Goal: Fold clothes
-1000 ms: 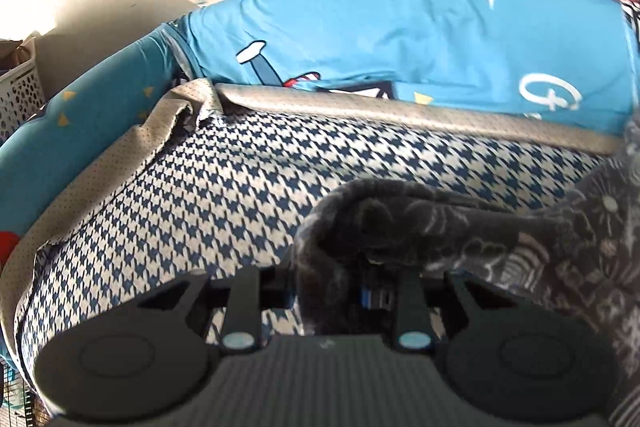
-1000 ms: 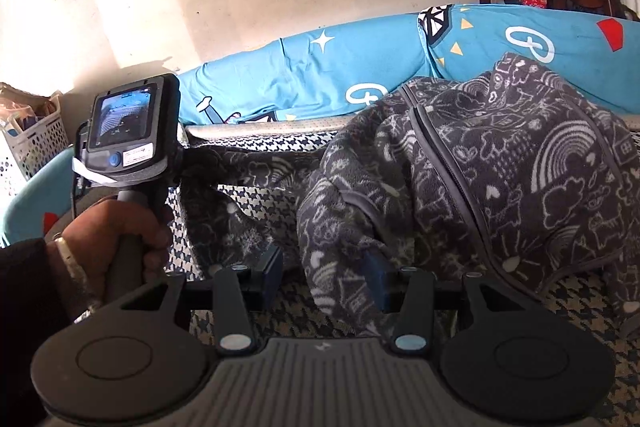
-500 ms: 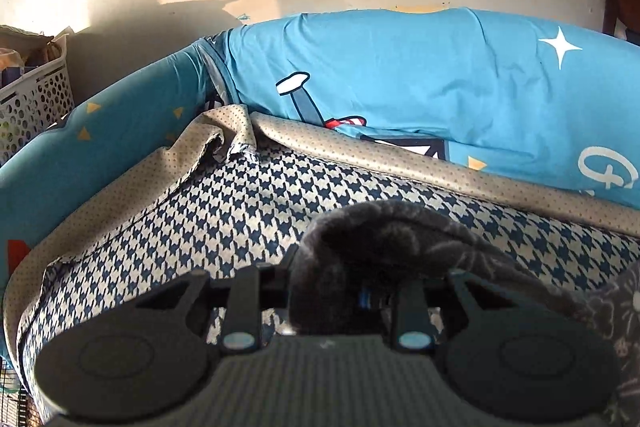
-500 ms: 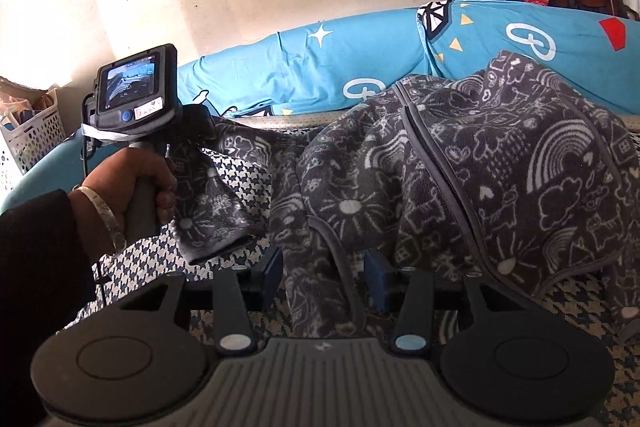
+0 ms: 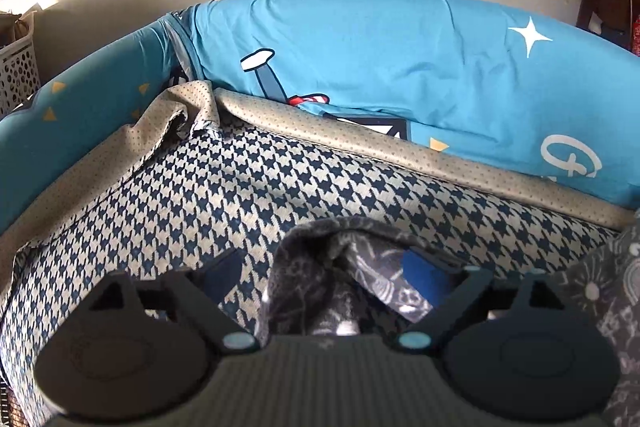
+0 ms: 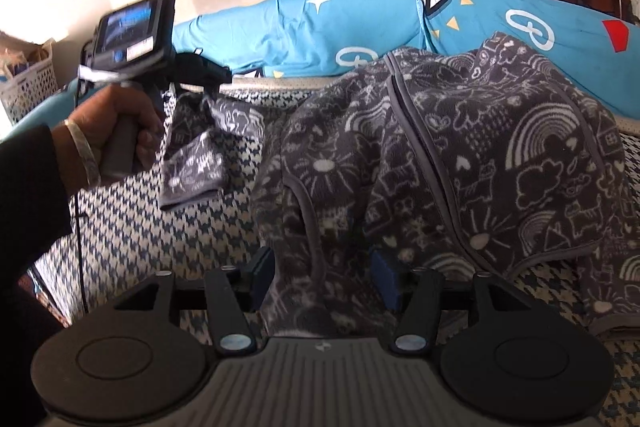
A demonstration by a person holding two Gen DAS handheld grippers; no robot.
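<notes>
left gripper (image 5: 320, 275) opening, grey patterned fleece garment (image 6: 460, 155) loose between its fingers; right gripper (image 6: 322, 279) opening around the garment's fold.

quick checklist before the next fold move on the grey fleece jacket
1. Left gripper letting go of the sleeve: ok, jaws opening, cloth loose between them.
2. Right gripper grip on the grey fleece jacket: not ok, jaws opening around the hem.
3. Sleeve flat: not ok, it hangs.
4. Jacket flat on the houndstooth cover: not ok, bunched.
5. Zip closed: cannot tell.
</notes>
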